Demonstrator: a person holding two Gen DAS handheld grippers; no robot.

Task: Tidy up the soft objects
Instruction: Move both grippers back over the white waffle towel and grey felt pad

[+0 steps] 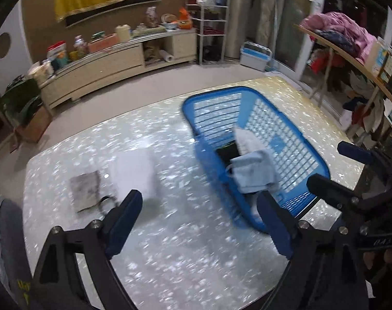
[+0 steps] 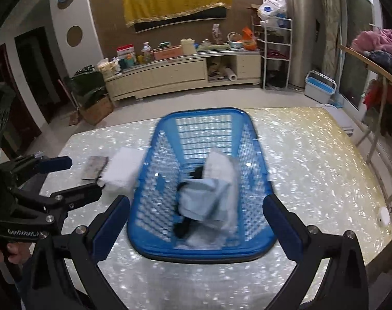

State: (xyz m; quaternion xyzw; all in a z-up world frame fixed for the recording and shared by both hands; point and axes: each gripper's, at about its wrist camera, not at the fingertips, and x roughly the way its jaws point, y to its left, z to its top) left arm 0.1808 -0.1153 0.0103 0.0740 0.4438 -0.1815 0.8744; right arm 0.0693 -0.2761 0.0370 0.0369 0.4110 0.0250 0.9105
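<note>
A blue plastic basket [image 1: 294,144] [image 2: 154,193] stands on the glittery table and holds a light blue cloth [image 1: 252,173] [image 2: 206,199], a white cloth [image 1: 245,139] [image 2: 219,168] and a black item [image 2: 185,228]. Left of it lie a white folded cloth [image 1: 133,173] [image 2: 122,171] and a grey cloth [image 1: 86,191] [image 2: 95,168]. My left gripper [image 1: 198,222] is open and empty, between the white cloth and the basket; it also shows in the right wrist view [image 2: 74,178]. My right gripper [image 2: 198,222] is open and empty, its fingers either side of the basket's near end; it also shows in the left wrist view [image 1: 335,162].
The table [image 1: 185,253] [image 2: 312,170] has its far edge beyond the basket. A low cabinet [image 2: 170,75] with clutter lines the back wall. A rack with pink clothes [image 1: 345,31] stands at the right. A small white object [image 2: 383,215] lies on the table's right edge.
</note>
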